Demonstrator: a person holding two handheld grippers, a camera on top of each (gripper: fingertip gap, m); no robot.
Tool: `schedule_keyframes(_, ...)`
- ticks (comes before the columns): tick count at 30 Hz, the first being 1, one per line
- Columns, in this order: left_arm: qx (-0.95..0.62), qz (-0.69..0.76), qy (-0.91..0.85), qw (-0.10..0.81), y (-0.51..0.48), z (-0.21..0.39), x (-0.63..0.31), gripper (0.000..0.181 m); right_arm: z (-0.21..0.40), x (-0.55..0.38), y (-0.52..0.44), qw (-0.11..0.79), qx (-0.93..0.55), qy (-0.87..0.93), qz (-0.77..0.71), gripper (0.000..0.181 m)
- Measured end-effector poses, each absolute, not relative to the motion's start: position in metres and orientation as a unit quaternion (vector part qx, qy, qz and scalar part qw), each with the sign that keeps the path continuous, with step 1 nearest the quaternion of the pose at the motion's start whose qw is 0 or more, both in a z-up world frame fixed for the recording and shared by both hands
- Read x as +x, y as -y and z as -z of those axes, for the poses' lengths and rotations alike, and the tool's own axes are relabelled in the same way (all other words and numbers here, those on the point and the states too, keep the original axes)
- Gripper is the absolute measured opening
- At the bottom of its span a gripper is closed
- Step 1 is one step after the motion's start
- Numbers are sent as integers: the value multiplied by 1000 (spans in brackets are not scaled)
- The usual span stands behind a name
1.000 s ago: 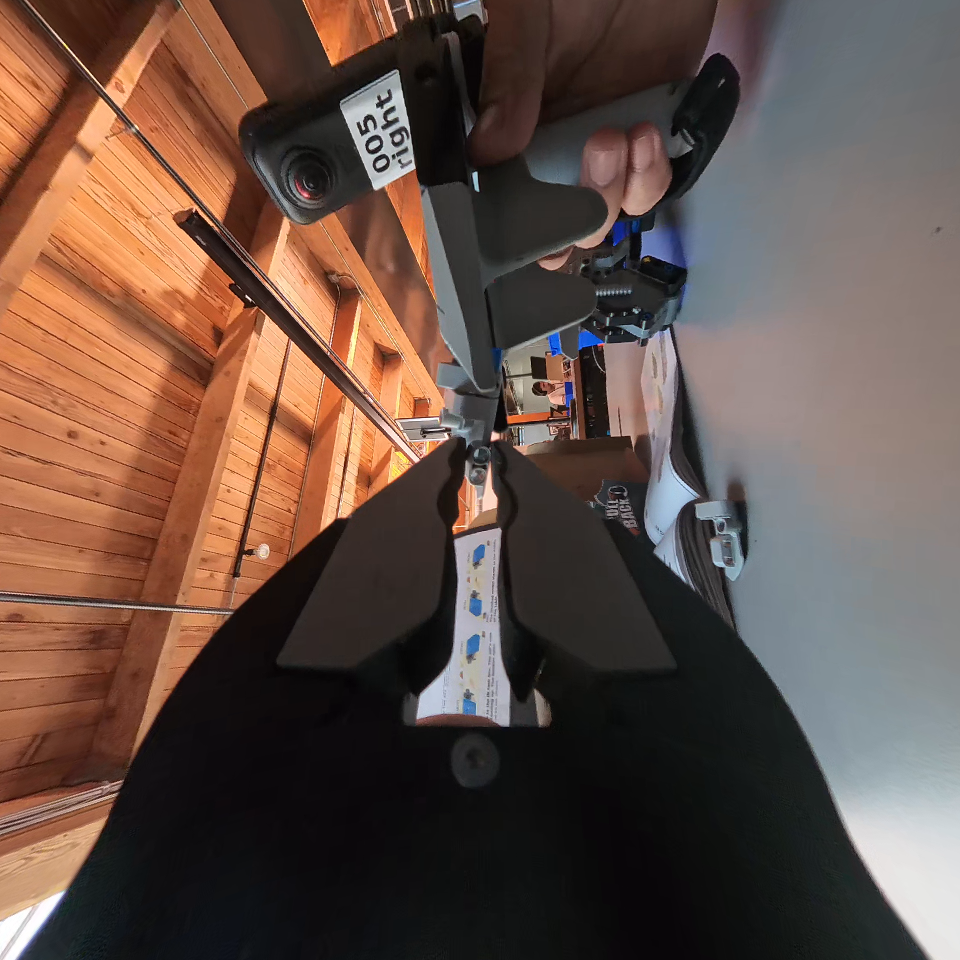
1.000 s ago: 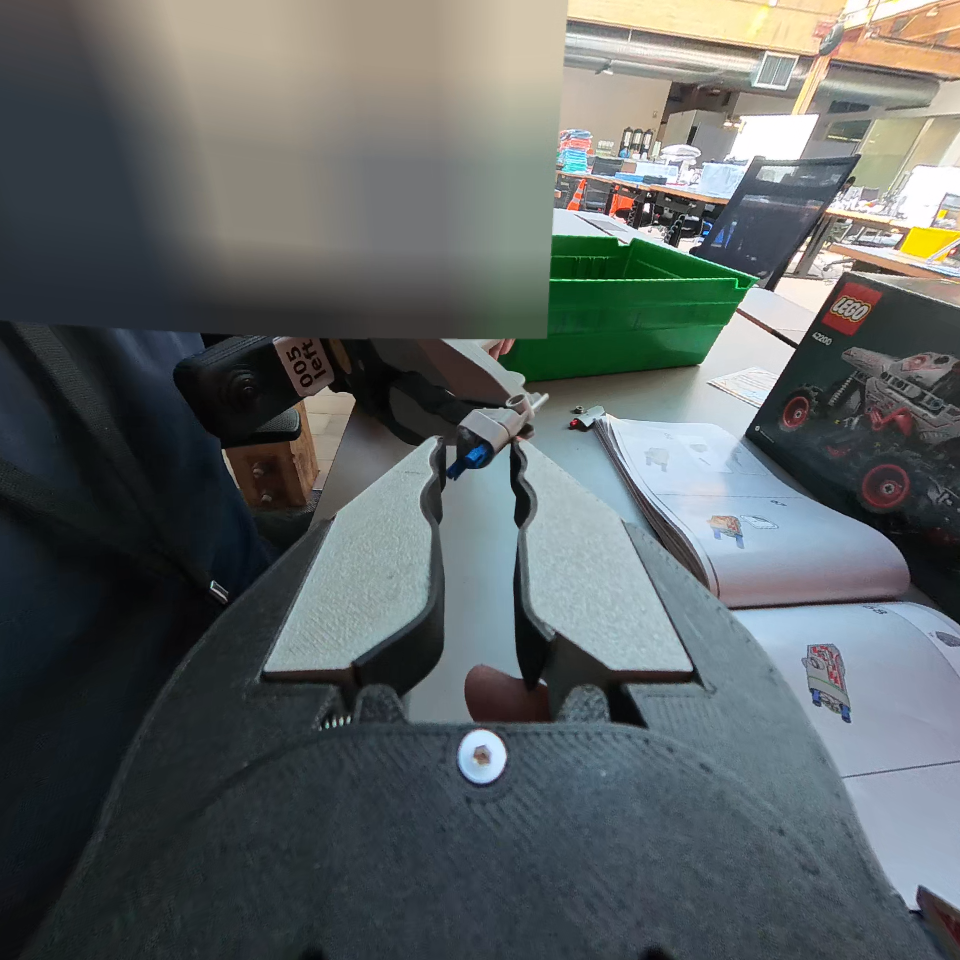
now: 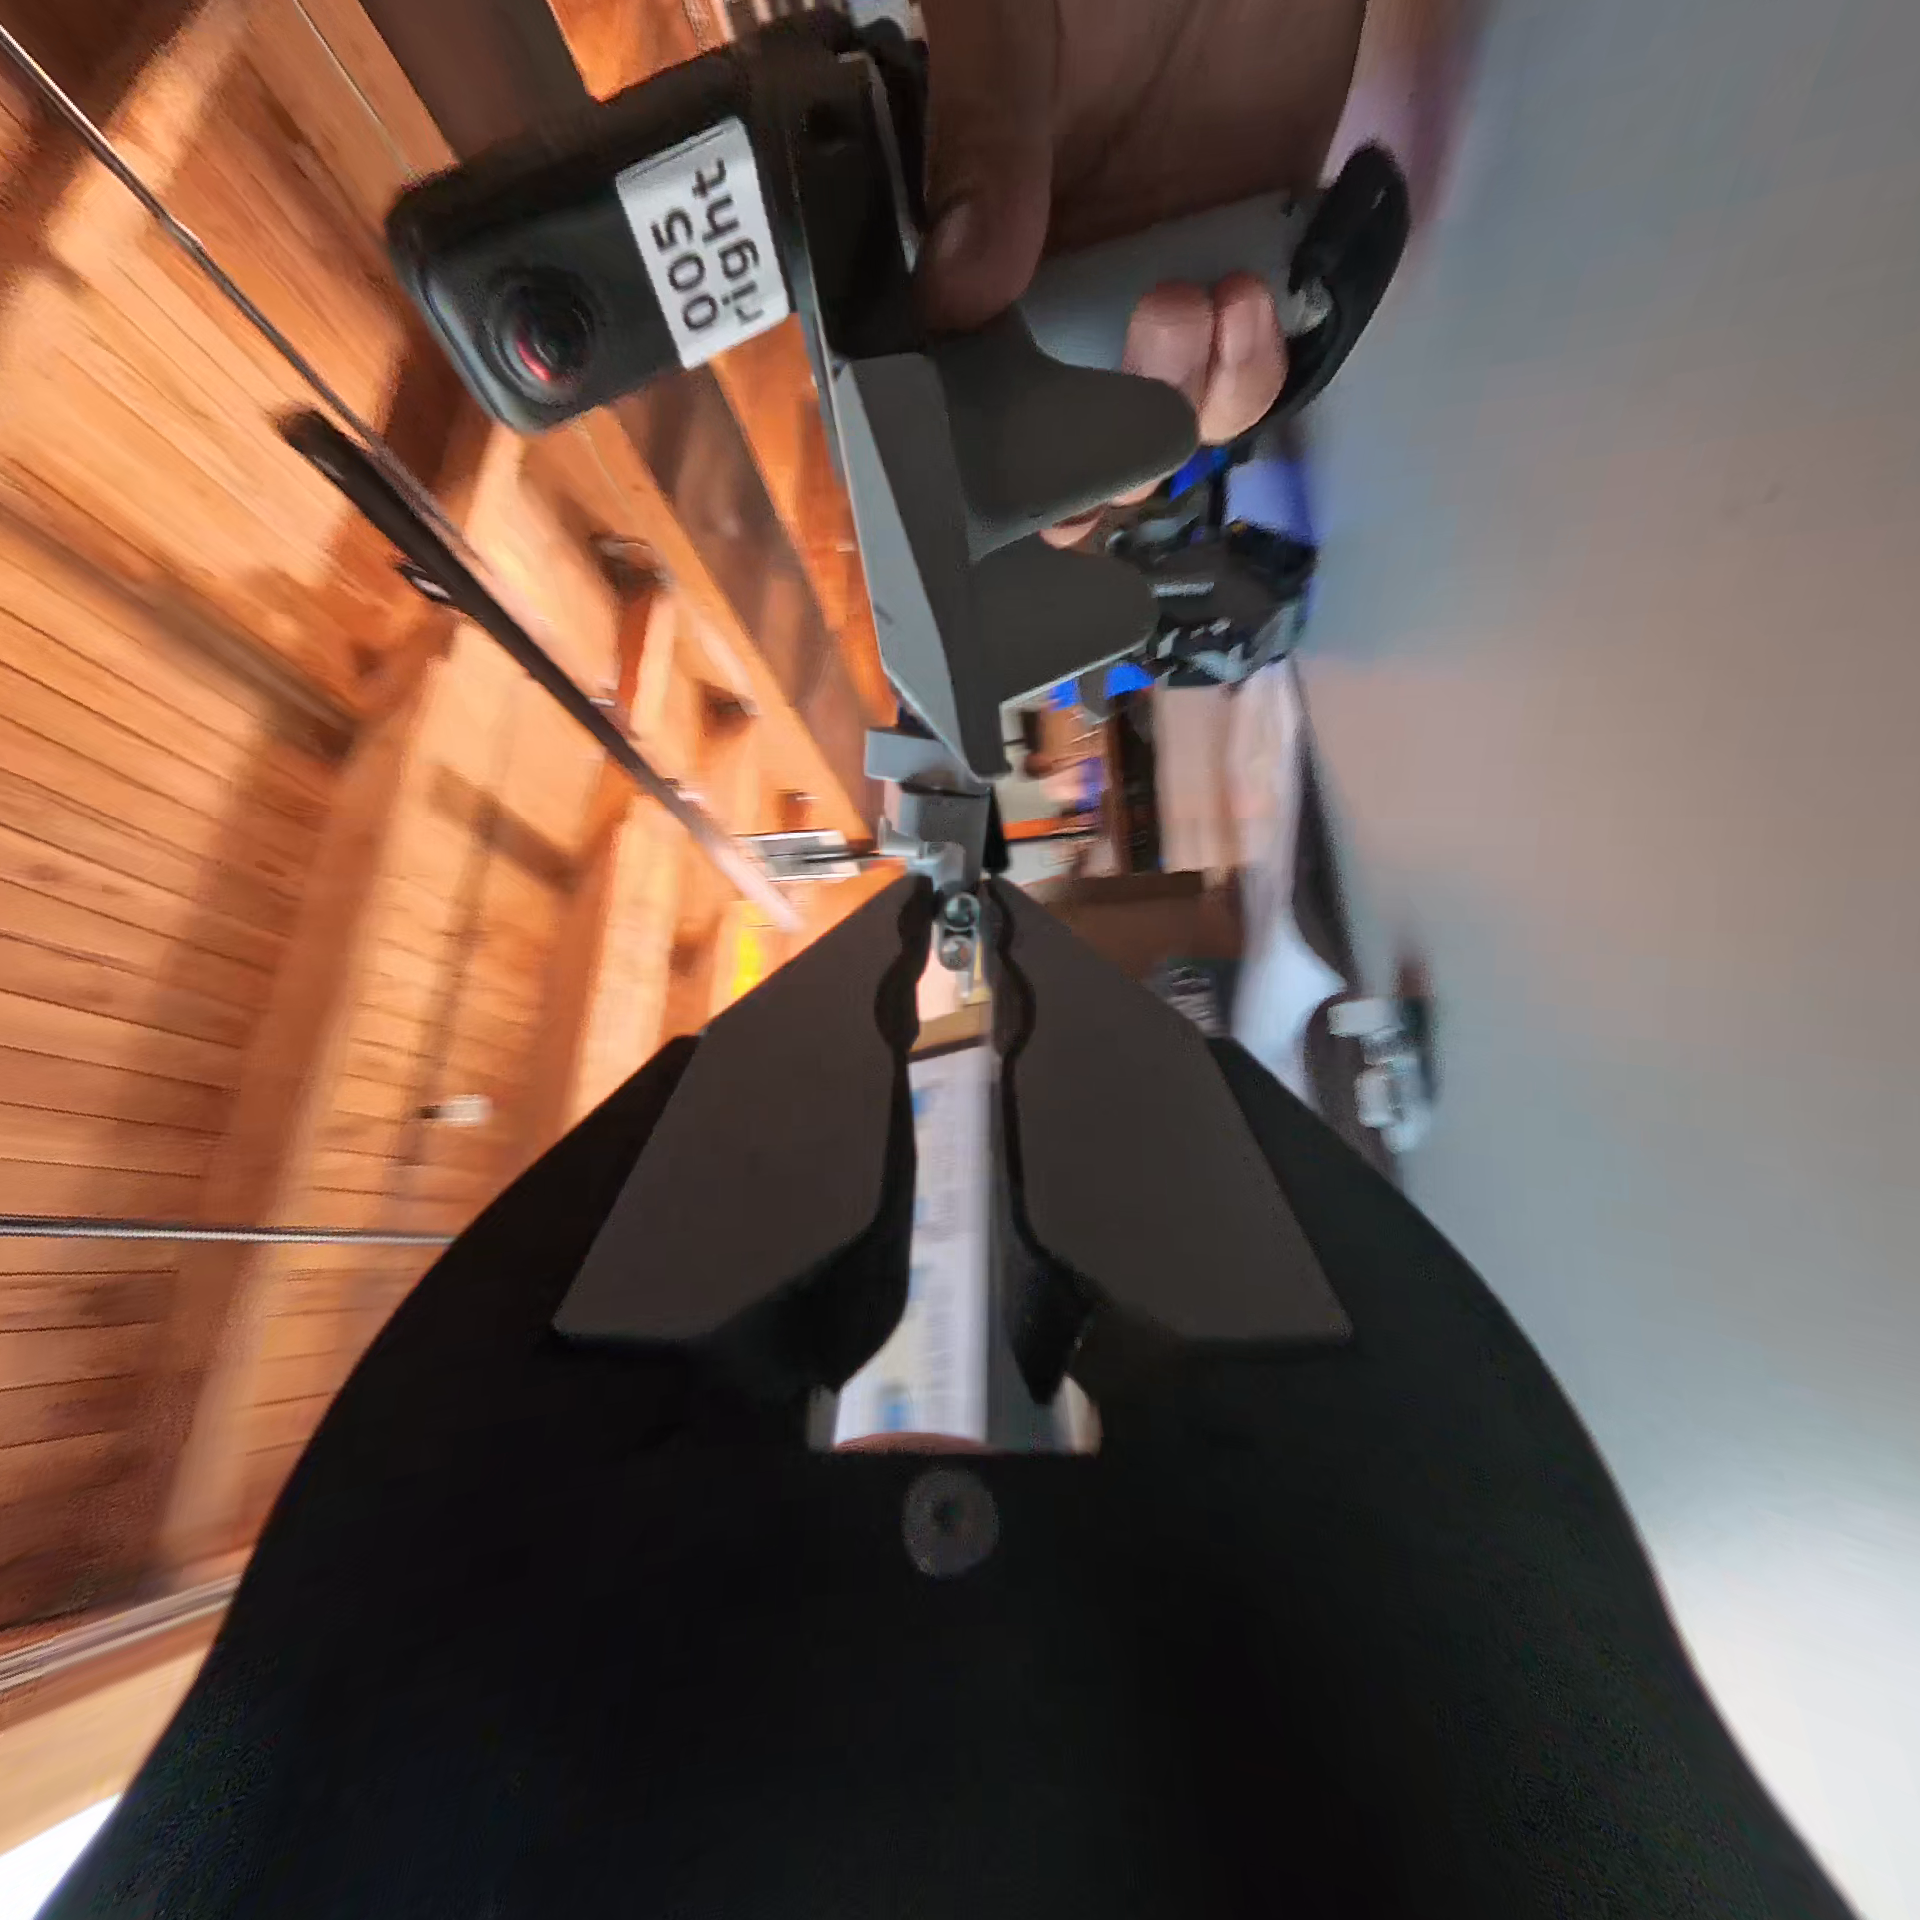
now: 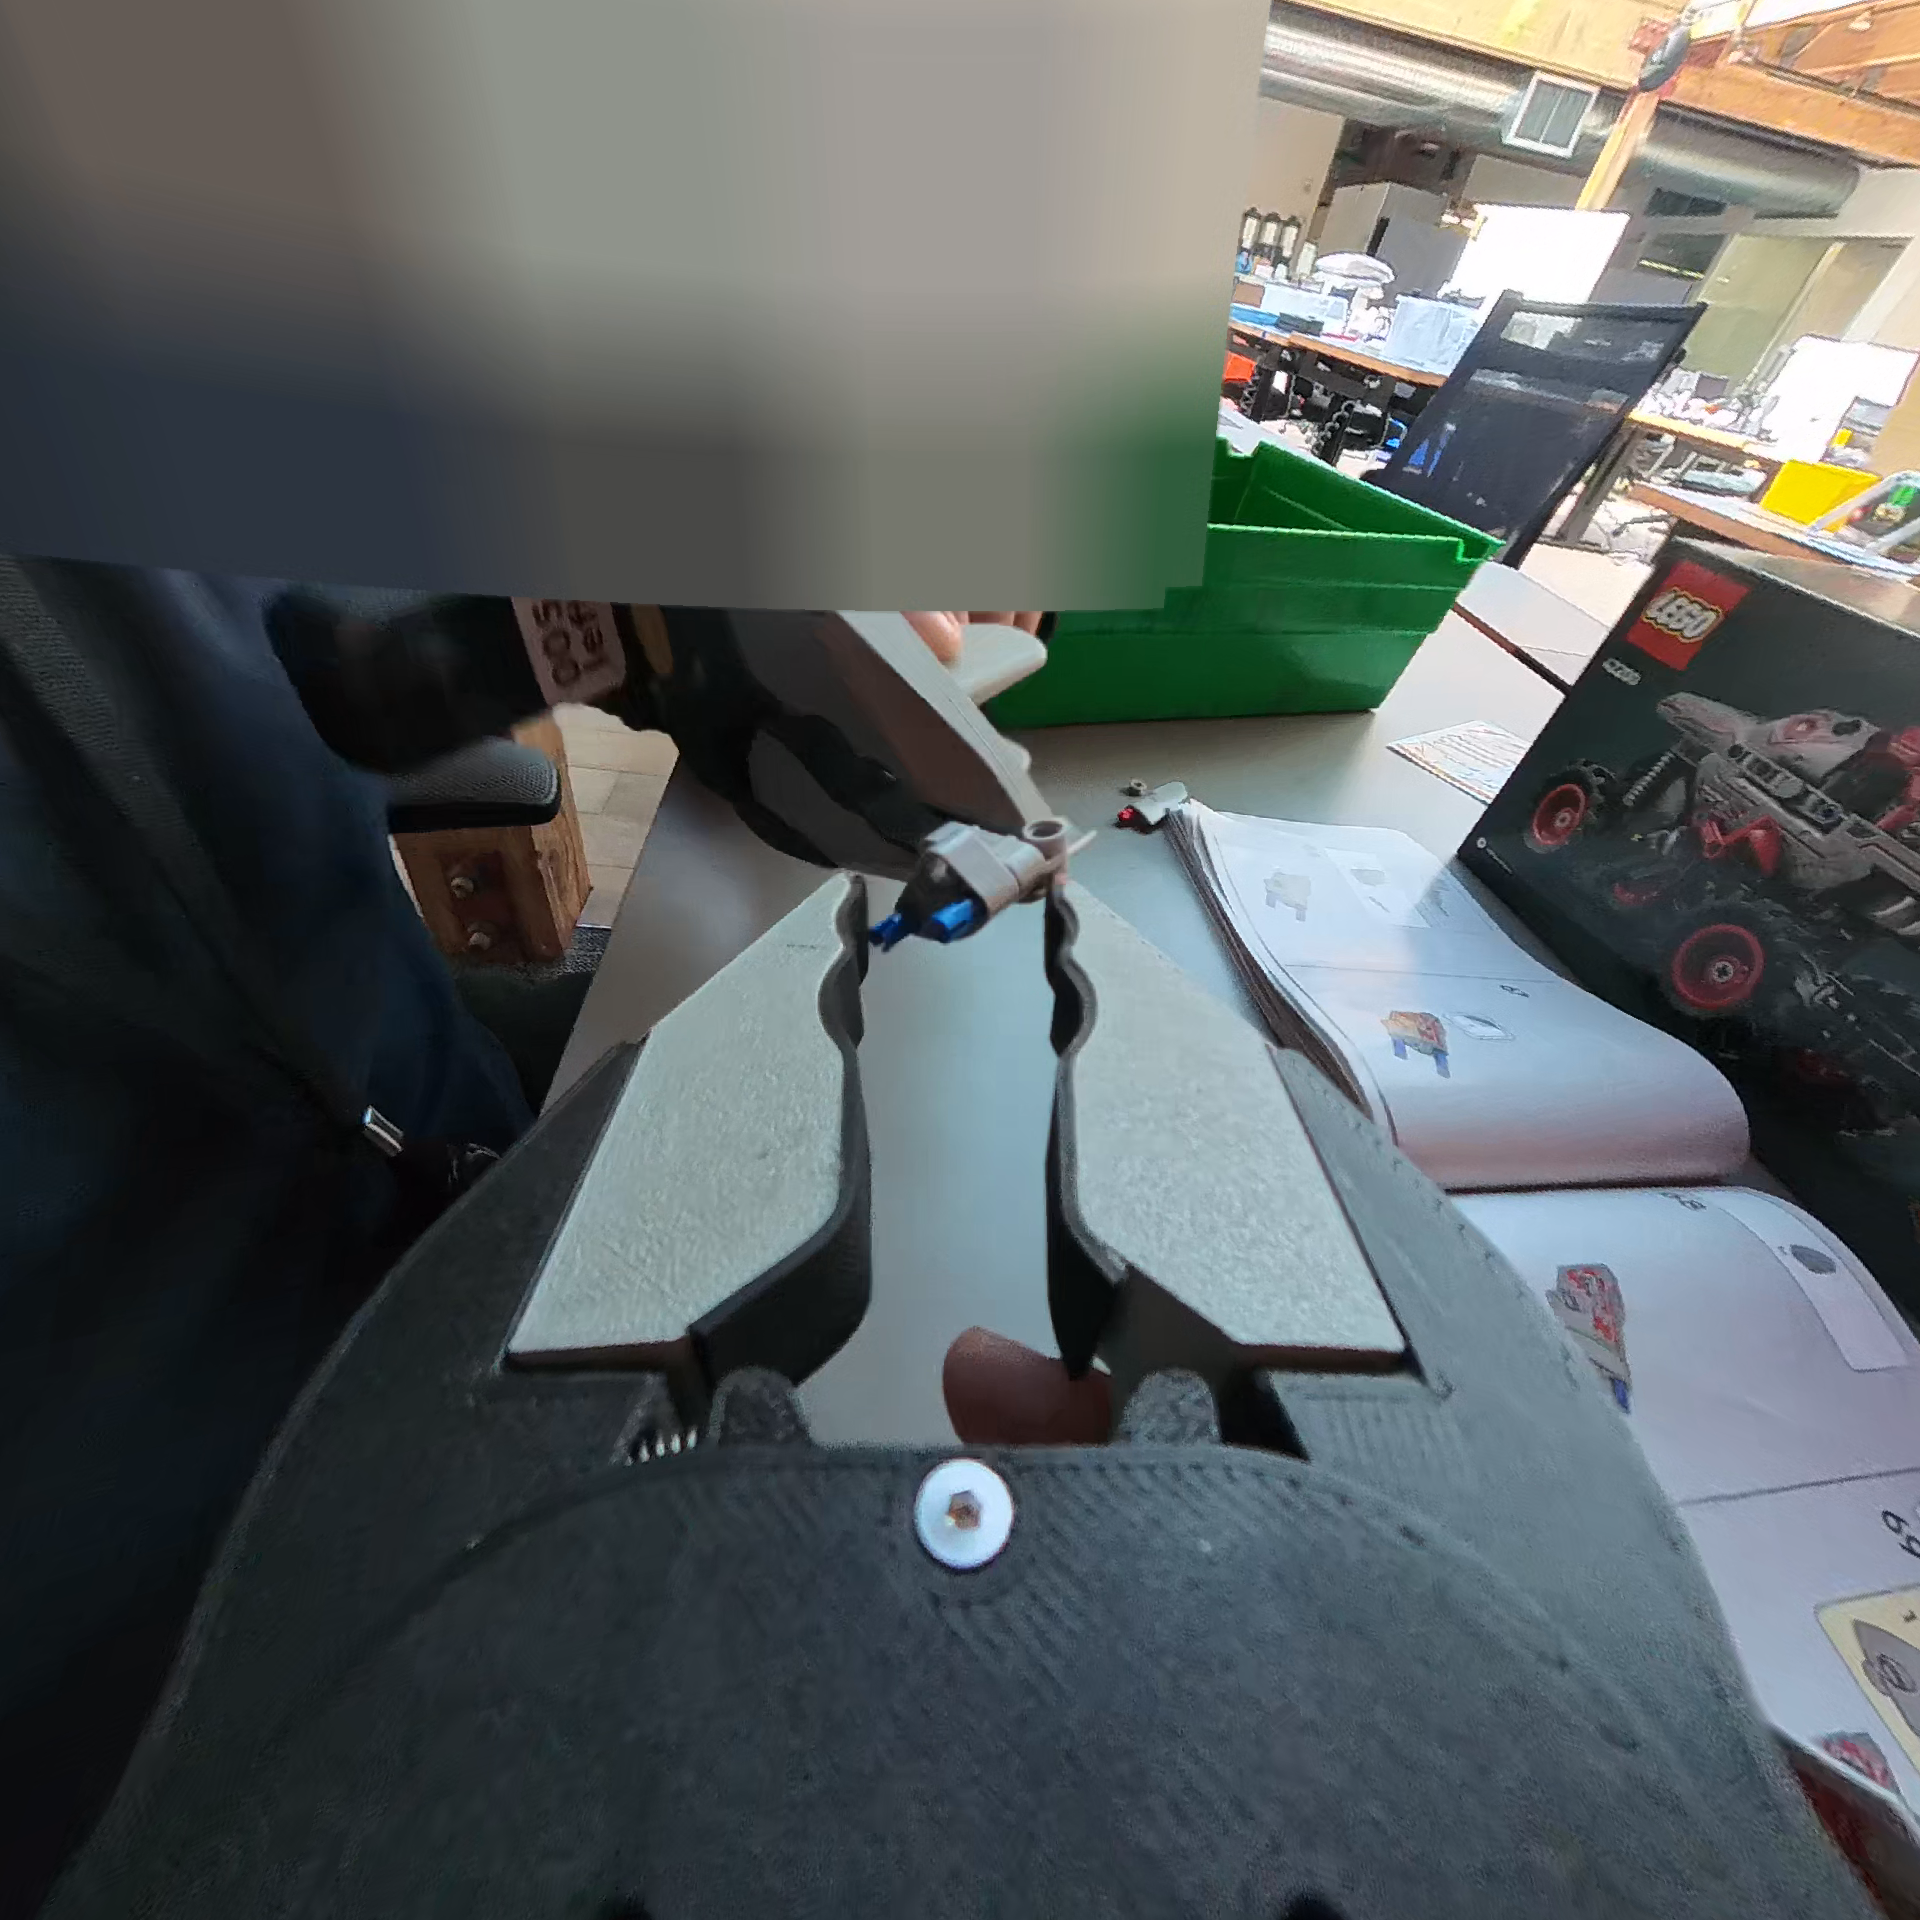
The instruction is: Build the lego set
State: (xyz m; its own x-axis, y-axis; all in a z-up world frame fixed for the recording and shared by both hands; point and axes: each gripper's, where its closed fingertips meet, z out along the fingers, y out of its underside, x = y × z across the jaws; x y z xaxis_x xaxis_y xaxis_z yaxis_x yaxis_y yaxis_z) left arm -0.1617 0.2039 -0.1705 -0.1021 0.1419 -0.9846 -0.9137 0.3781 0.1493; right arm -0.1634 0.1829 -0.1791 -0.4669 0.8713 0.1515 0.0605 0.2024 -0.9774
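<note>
Beside open booklet (image 4: 1455,997), branded box (image 4: 1745,831)

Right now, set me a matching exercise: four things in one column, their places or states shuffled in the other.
1 grey-and-blue Lego assembly
2 instruction booklet
3 Lego box
4 green bin

A open on the table
B upright, far right
C in the left gripper
D beyond the booklet

Pairs: 1-C, 2-A, 3-B, 4-D
</note>
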Motion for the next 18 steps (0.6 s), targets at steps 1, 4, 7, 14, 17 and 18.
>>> schedule_keyframes(1,-370,-397,-593,595,-205,176,-162,4,179,-164,-186,386,-351,673,-525,34)
schedule_keyframes(4,-487,-235,-567,622,-210,180,-166,5,172,-164,-193,407,-356,658,-524,41)
schedule_keyframes(7,-575,-59,-535,616,-211,187,-164,5,169,-165,-202,442,-358,655,-497,46)
schedule_keyframes(14,-641,238,-467,561,-202,194,-160,5,176,-167,-204,490,-343,681,-422,27)
schedule_keyframes(17,-654,294,-465,519,-196,202,-154,5,180,-167,-200,494,-332,691,-411,19)
schedule_keyframes(18,-657,305,-457,516,-196,201,-154,5,180,-166,-199,492,-331,692,-412,20)
